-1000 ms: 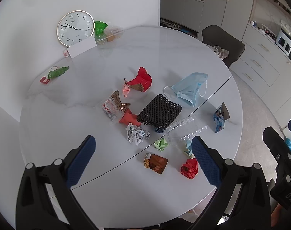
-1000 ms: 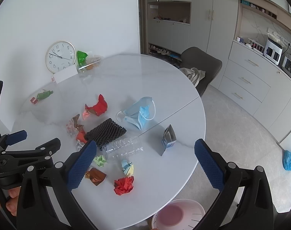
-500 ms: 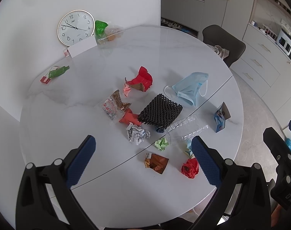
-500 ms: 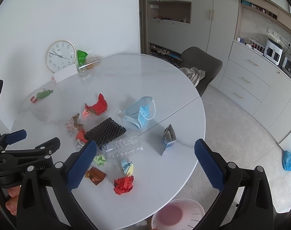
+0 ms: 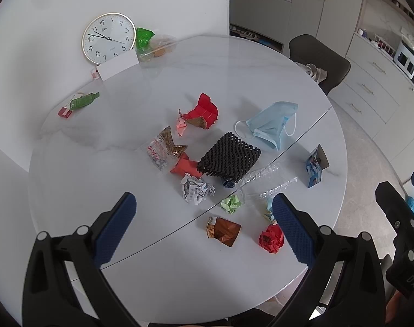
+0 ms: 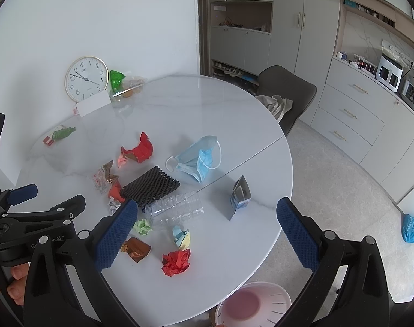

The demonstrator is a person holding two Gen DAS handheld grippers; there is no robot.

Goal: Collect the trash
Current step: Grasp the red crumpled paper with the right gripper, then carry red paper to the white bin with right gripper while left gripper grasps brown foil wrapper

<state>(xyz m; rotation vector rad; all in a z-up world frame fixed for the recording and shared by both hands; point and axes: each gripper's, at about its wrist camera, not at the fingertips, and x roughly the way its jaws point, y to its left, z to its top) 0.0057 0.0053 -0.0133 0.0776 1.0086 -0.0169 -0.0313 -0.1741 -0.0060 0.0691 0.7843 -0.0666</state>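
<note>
Table (image 5: 158,267): glossy white marble-look top, smooth, reflective. Black foam net (image 5: 228,158): matt, open mesh. Bottle (image 6: 177,207): clear thin plastic, crushed, ribbed. Mask (image 5: 272,125): pale blue non-woven cloth, pleated. Red ball (image 6: 177,261), green ball (image 5: 231,203): crumpled matt paper. Brown wrapper (image 5: 224,230): shiny foil. Gripper pads (image 5: 114,230): blue textured rubber; frames matt black plastic. Clock (image 5: 107,38): metal-look rim.
</note>
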